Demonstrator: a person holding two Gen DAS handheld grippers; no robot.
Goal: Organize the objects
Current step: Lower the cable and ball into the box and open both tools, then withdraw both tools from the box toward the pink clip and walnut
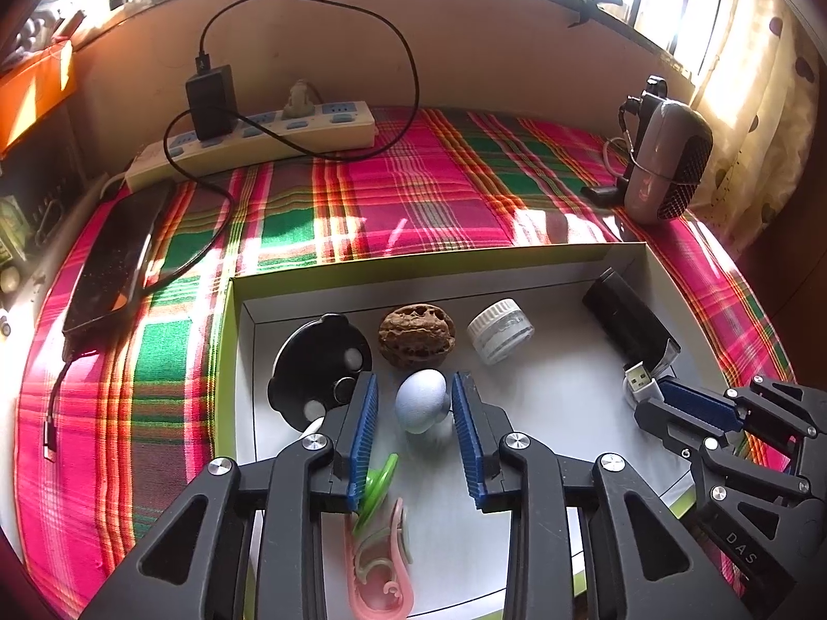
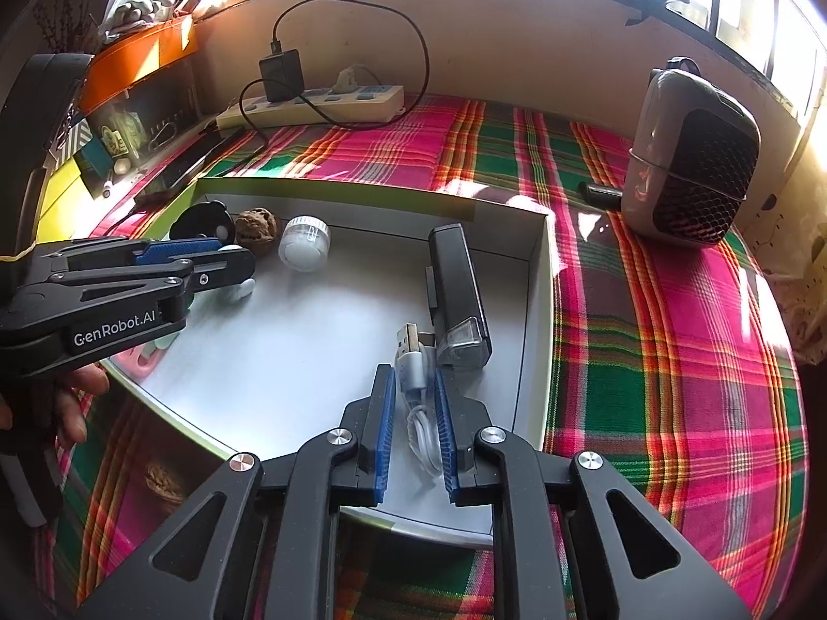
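Observation:
A shallow white box (image 1: 568,268) (image 2: 537,268) lies on the plaid cloth. In it are a pale blue mushroom figure (image 1: 421,405), a walnut (image 1: 417,337) (image 2: 257,225), a white jar (image 1: 500,329) (image 2: 305,243), a black round disc (image 1: 315,367), a black rectangular device (image 1: 625,318) (image 2: 457,284), green and pink clips (image 1: 380,542) and a coiled white USB cable (image 2: 418,387) (image 1: 641,380). My left gripper (image 1: 413,392) (image 2: 227,258) has its jaws around the blue mushroom, its right pad touching it, a gap at the left pad. My right gripper (image 2: 416,392) (image 1: 667,403) is shut on the USB cable.
A power strip (image 1: 269,137) (image 2: 320,103) with a black charger and looping cable sits at the back. A dark phone (image 1: 113,253) lies left of the box. A grey speaker (image 1: 667,160) (image 2: 692,155) stands at the right. Another walnut (image 2: 165,485) lies outside the box.

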